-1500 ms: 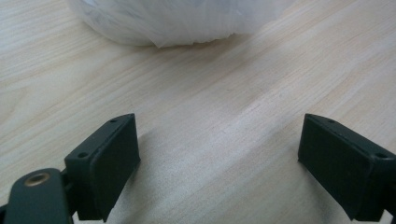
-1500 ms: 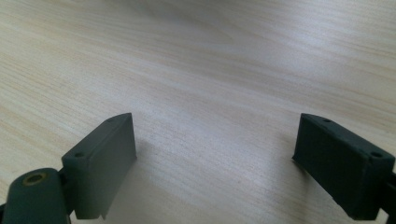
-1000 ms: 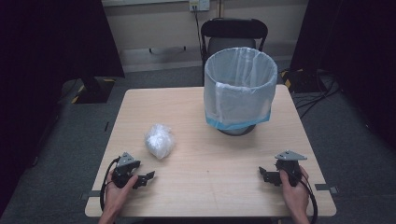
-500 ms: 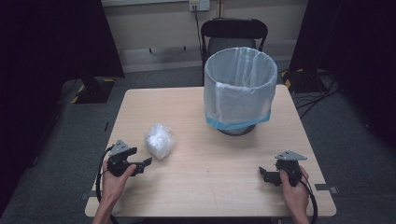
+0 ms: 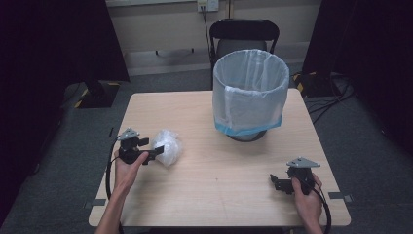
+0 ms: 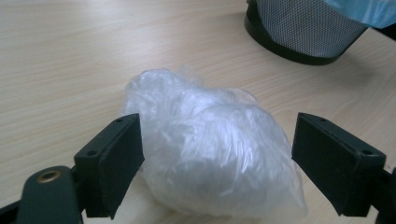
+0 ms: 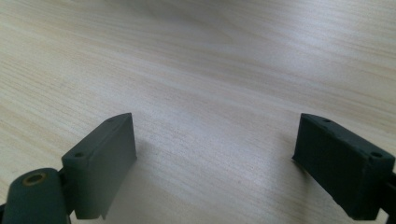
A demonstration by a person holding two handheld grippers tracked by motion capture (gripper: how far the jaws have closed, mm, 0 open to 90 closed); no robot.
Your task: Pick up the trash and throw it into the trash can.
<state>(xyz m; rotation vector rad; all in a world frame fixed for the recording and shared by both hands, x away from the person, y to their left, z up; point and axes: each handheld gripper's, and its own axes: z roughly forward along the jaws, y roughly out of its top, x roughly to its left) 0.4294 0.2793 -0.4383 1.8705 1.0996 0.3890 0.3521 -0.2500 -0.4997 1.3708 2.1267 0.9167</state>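
A lined bin (image 5: 249, 92) stands at the worktop's (image 5: 219, 190) far side, seemingly ready to receive rubbish. The crumpled plastic bag (image 6: 210, 149) lies at the near left between the left gripper's (image 6: 217, 163) wide fingers, apparently lined up for a grasp. The right gripper (image 7: 224, 163) rests near right, fingers wide over bare wood.

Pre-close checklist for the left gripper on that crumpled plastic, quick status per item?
1. Left gripper jaws open: ok.
2. Crumpled plastic bag between the jaws: ok.
3. Jaws already touching the bag: cannot tell; the nearer one looks very close.
4. Bag lying on the table, apart from the bin: ok.
5. Lined bin upright with an open mouth: ok.
6. Right gripper open, holding nothing, away from the bag: ok.
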